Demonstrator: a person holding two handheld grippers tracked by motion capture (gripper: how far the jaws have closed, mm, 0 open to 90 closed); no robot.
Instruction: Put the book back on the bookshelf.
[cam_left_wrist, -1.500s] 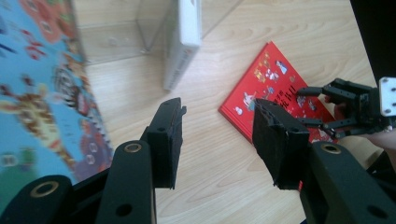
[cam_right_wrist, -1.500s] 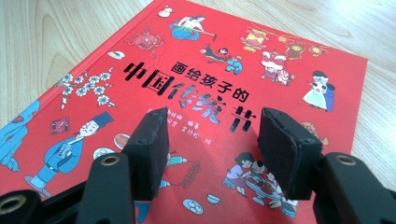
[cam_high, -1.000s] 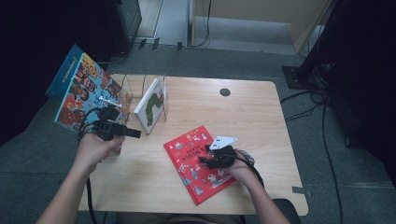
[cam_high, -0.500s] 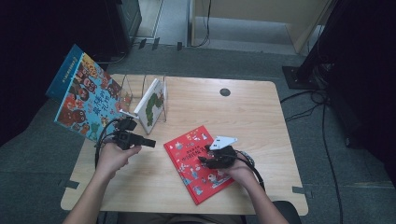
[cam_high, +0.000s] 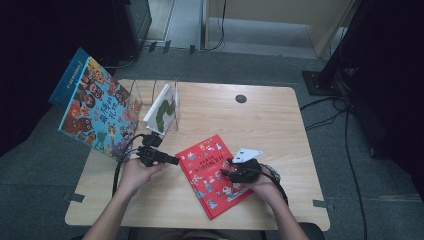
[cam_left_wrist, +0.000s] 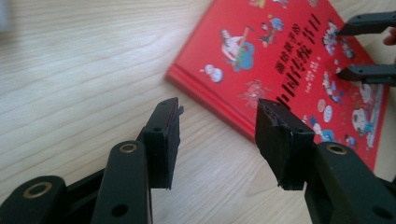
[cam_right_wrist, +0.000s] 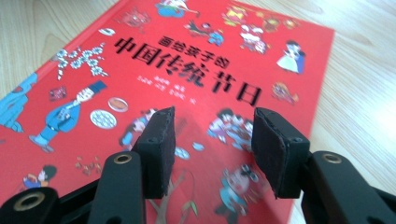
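My left gripper (cam_high: 172, 160) has come down from beside the clear rack (cam_high: 150, 100) to the red book's (cam_high: 215, 175) near edge, jaws apart and empty, while my right gripper (cam_high: 225, 174) hovers over the cover, its jaws just narrowing with nothing between them — I judge I am about to lift this book from both sides. It lies flat on the table (cam_high: 280, 125). The rack holds one white book (cam_high: 162, 107) leaning in a slot — a big colourful book (cam_high: 95, 112) leans against its left side.

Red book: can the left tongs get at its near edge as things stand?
Probably yes. The left tongs stand open just short of the red book, with bare table between and nothing blocking.
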